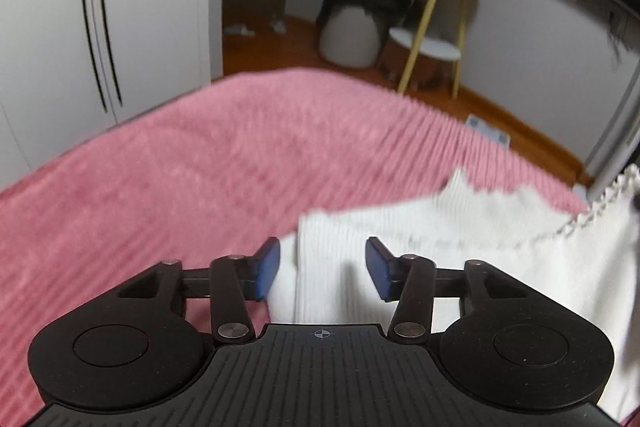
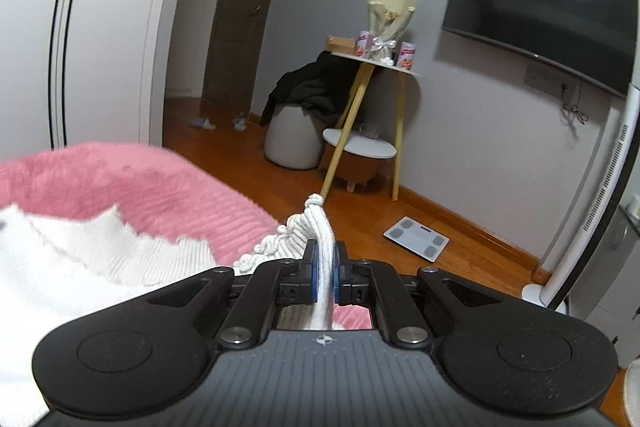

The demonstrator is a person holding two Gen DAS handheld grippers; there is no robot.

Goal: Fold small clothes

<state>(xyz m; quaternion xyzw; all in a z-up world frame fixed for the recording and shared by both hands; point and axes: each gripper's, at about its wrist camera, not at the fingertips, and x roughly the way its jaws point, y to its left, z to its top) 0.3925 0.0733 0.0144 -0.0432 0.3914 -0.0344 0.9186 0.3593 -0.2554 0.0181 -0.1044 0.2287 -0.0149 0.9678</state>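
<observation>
A: Where's the garment?

B: The white knit garment (image 1: 460, 239) lies on the pink ribbed blanket (image 1: 180, 167), near the bed's edge by the wooden floor (image 2: 400, 219).

A: And the left gripper (image 1: 323, 269)?

B: Its 2 blue pads (image 1: 269, 267) stand wide apart, with a ribbed strip of the garment below the gap. Whether the pads touch it, I can't tell.

A: The right gripper (image 2: 326, 273)?

B: Clamped on a bunched fold at the garment's scalloped edge; the cloth pokes out past the fingertips (image 2: 313, 275).

A: Anything else?

B: A side table (image 2: 376, 67) carries a wrapped bouquet (image 2: 390, 15), a TV (image 2: 540, 11) hangs on the wall, and a bathroom scale (image 2: 416, 237) sits on the floor.
</observation>
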